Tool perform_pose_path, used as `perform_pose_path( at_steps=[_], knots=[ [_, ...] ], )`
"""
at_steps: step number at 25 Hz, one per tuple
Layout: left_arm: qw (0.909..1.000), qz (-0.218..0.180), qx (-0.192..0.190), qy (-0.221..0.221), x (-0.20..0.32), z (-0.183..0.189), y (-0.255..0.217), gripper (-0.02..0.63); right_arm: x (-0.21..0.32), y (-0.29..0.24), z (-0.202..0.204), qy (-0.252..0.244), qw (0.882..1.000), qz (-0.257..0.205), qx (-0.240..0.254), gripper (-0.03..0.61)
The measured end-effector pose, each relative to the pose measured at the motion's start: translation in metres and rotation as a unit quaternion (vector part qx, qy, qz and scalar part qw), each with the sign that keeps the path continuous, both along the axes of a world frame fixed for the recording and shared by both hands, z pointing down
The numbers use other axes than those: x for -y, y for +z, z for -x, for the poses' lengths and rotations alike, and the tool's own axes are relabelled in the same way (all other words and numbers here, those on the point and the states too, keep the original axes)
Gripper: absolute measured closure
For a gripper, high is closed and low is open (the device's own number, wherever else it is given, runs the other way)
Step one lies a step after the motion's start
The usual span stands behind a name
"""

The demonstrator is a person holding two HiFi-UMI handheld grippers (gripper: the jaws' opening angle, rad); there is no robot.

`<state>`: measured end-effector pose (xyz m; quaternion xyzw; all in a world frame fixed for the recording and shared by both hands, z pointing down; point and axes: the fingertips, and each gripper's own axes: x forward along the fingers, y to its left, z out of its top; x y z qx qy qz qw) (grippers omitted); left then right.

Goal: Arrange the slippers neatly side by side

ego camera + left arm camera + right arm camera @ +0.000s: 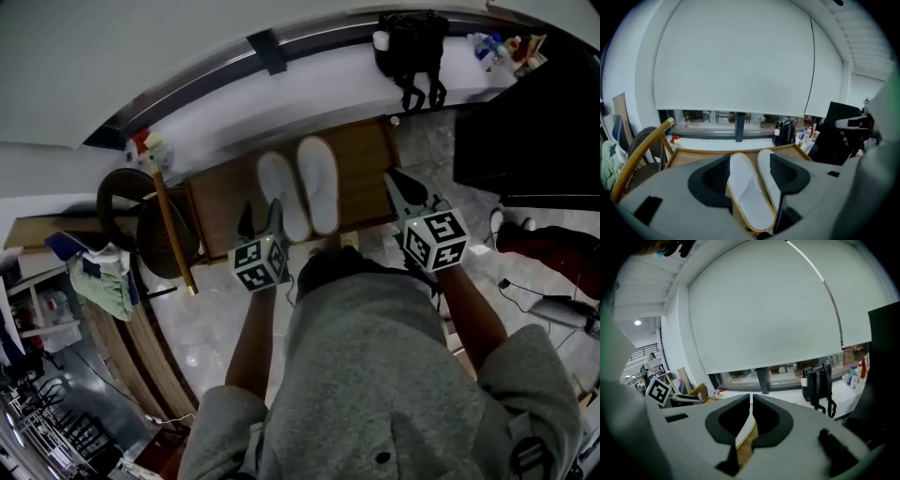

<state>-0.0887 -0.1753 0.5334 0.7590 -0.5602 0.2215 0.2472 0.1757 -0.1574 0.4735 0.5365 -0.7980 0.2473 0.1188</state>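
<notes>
**Q:** What are the grippers doing?

**A:** The left gripper (263,217) has its jaws spread wide and grips nothing. Its own view looks down between the jaws at a slipper, but the pads do not press on it. The right gripper (401,192) has its jaws drawn almost together, with nothing between them.

**Q:** Where do the slippers lie from there?

**A:** Both white slippers rest on a low wooden worktop (364,173). The left slipper (281,192) is straight ahead of the left gripper, just beyond its tips, and its near end is close to the jaws. The right slipper (319,183) lies just beside it on the right, close enough that I cannot tell whether the edges touch.

**Q:** Which way do they run?

**A:** Their long axes run near to far and are roughly parallel. The right slipper reaches a little farther away than the left one.

**Q:** Which gripper is nearer?

**A:** The left one, lined up along the left slipper. The right gripper sits at the worktop's right near corner, apart from the right slipper. The pair looks arranged already, so I judge any coming move to be a small nudge along that near-to-far line.
</notes>
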Motion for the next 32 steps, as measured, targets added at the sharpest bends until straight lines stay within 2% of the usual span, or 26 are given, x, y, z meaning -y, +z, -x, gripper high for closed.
perform_pose_path(
  at_steps=[6,8,12,13,17,23,28,32],
  knots=[
    [0.9953,-0.095,-0.006,0.018,-0.019,0.011,-0.077,0.350,-0.011,-0.018,0.013,-0.004,1.000,-0.018,0.004,0.543],
    [0.9928,-0.117,-0.018,0.017,-0.031,0.010,-0.097,0.394,-0.020,-0.025,0.016,-0.004,1.000,-0.024,0.004,0.543],
    [0.9875,-0.155,-0.026,0.013,-0.061,0.009,-0.129,0.556,-0.044,-0.040,0.026,-0.005,0.999,-0.035,0.005,0.543],
    [0.9863,-0.162,-0.024,0.017,-0.070,0.009,-0.135,0.571,-0.051,-0.043,0.028,-0.006,0.999,-0.037,0.005,0.543],
    [0.9841,-0.174,-0.023,0.026,-0.107,0.013,-0.152,0.588,-0.088,-0.055,0.043,-0.010,0.999,-0.047,0.003,0.543],
    [0.9799,-0.196,-0.022,0.027,-0.184,0.042,-0.180,0.592,-0.159,-0.066,0.081,-0.023,0.998,-0.059,-0.002,0.543],
    [0.9785,-0.204,0.002,0.029,-0.259,0.068,-0.191,0.592,-0.226,-0.076,0.109,-0.030,0.997,-0.070,-0.017,0.543],
    [0.9756,-0.217,0.010,0.029,-0.298,0.076,-0.201,0.592,-0.266,-0.086,0.116,-0.034,0.996,-0.081,-0.033,0.543]
  ],
)
